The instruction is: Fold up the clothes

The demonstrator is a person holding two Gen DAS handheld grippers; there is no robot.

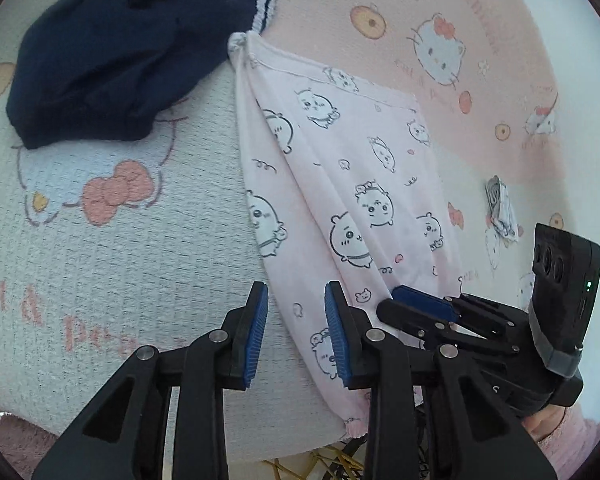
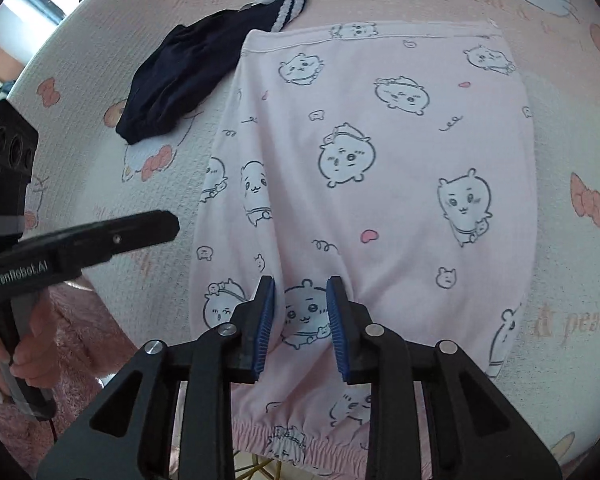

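A pink garment printed with cartoon animals [image 1: 352, 184] lies flat on a Hello Kitty cloth; it also fills the middle of the right wrist view [image 2: 380, 168], its elastic hem at the near table edge. A crumpled navy garment with a white striped cuff [image 1: 112, 60] lies beyond its far left corner, also seen in the right wrist view [image 2: 188, 80]. My left gripper [image 1: 296, 320] is open, hovering over the pink garment's left edge. My right gripper [image 2: 300, 312] is open just above the pink garment's near part, and shows in the left wrist view [image 1: 424, 304].
The Hello Kitty tablecloth [image 1: 100, 240] covers the whole surface. A small crumpled grey-white paper scrap [image 1: 500, 208] lies right of the pink garment. The table's near edge runs along the bottom of both views. The left gripper body [image 2: 80, 240] sits left of the garment.
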